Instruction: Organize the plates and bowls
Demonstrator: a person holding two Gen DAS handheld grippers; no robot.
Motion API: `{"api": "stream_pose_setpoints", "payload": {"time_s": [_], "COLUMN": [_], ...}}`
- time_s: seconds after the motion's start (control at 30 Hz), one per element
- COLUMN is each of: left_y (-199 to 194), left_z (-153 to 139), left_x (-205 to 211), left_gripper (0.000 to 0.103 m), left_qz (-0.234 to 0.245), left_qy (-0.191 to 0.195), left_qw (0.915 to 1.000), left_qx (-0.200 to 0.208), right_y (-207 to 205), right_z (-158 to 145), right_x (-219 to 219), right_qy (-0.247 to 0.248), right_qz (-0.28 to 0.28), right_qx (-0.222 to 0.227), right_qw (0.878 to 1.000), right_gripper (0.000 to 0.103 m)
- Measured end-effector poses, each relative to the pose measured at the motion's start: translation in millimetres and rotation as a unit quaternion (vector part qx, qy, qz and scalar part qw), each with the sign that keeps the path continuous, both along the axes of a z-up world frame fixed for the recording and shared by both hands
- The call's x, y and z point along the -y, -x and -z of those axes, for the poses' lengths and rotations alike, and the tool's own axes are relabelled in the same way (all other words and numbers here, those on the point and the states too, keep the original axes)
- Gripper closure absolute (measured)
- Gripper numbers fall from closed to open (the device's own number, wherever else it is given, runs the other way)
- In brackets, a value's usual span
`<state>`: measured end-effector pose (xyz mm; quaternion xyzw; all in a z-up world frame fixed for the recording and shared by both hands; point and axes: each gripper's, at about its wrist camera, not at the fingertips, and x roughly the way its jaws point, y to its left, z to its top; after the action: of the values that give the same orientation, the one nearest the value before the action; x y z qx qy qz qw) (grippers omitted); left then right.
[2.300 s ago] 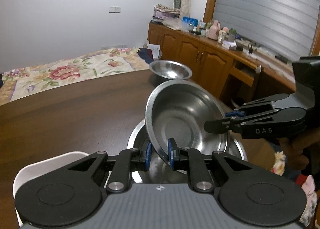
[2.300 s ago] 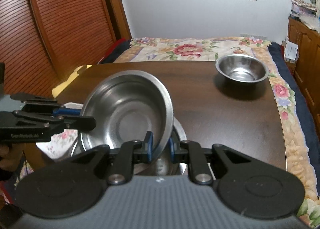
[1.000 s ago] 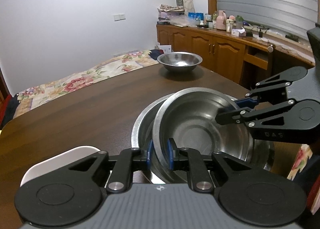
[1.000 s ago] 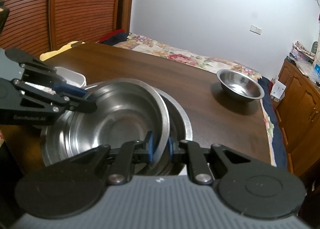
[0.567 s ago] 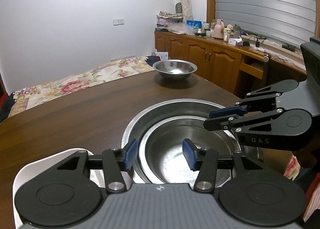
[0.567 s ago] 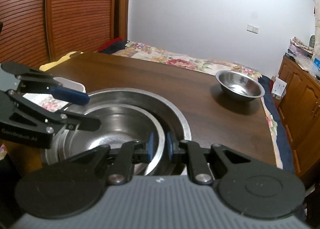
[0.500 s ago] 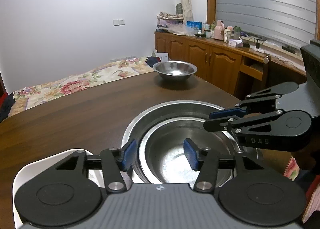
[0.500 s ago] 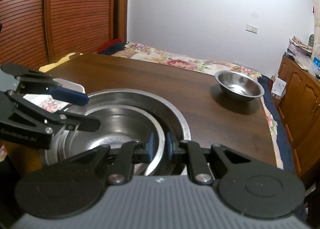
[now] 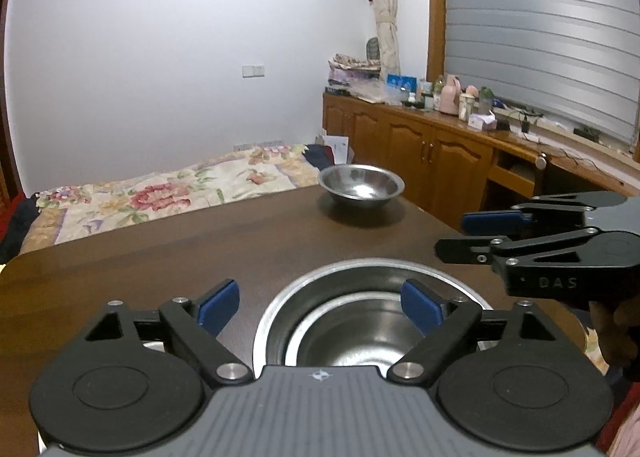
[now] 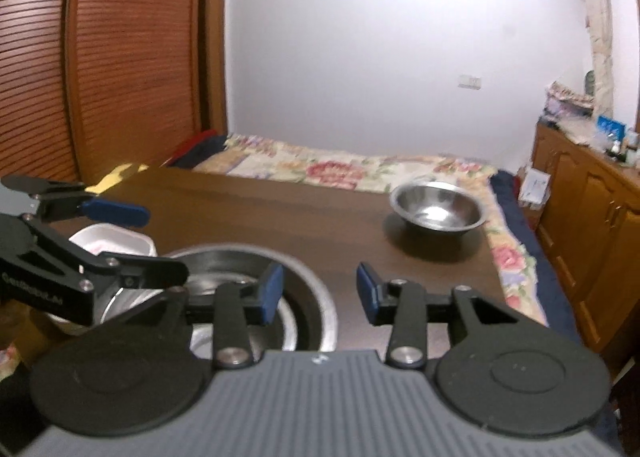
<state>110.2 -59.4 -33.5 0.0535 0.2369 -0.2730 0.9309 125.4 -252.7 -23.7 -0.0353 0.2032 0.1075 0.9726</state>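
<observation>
Nested steel bowls (image 9: pixel 372 321) sit stacked at the near edge of the tabletop (image 9: pixel 200 257), saving space. Left gripper (image 9: pixel 320 303) and right gripper (image 10: pixel 316 291) hover above with jaws spread wide, empty. A single bowl (image 10: pixel 438 213) waits well apart, likely next.

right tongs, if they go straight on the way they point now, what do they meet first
Most likely bare tabletop. The open right tongs point past the right rim of the nested bowls, with the lone steel bowl farther off and slightly right of that line. Depth is hard to judge here.
</observation>
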Motion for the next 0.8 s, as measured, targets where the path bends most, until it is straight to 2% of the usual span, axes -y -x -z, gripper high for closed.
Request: {"api": "stream_pose_setpoints", "payload": {"time_s": [0.07,0.17,0.3,0.47,0.8], "left_y": [-0.3,-1.4,-3.8,-8.9,-33.6], "left_z": [-3.1,-8.6,-15.8,-24.1,-43.1], "left_x": [-0.2,-0.4,1.0,1.2,18.0], "left_gripper": [0.011,0.009,0.009,0.008,0.006], "left_qz": [-0.008,-0.016,-0.011,-0.009,-0.004], "left_qy": [0.006,0.016,0.025,0.037,0.018], "left_qw": [0.9999,0.9995,0.9992,0.9985,0.9984], "left_qx": [0.009,0.021,0.03,0.038,0.052], "right_y": [1.6,2.6,2.0,-2.1,-22.1], "right_z": [-2.0,-4.7,-7.9,-8.4,-12.1], "right_x": [4.7,10.0,16.8,26.3,42.3], "right_qy": [-0.003,0.003,0.005,-0.005,-0.007], "right_qz": [0.009,0.025,0.039,0.05,0.073], "right_qx": [0.01,0.03,0.053,0.063,0.07], "right_qw": [1.0,0.999,0.998,0.997,0.995], "right_gripper": [0.044,0.031,0.02,0.0,0.0]}}
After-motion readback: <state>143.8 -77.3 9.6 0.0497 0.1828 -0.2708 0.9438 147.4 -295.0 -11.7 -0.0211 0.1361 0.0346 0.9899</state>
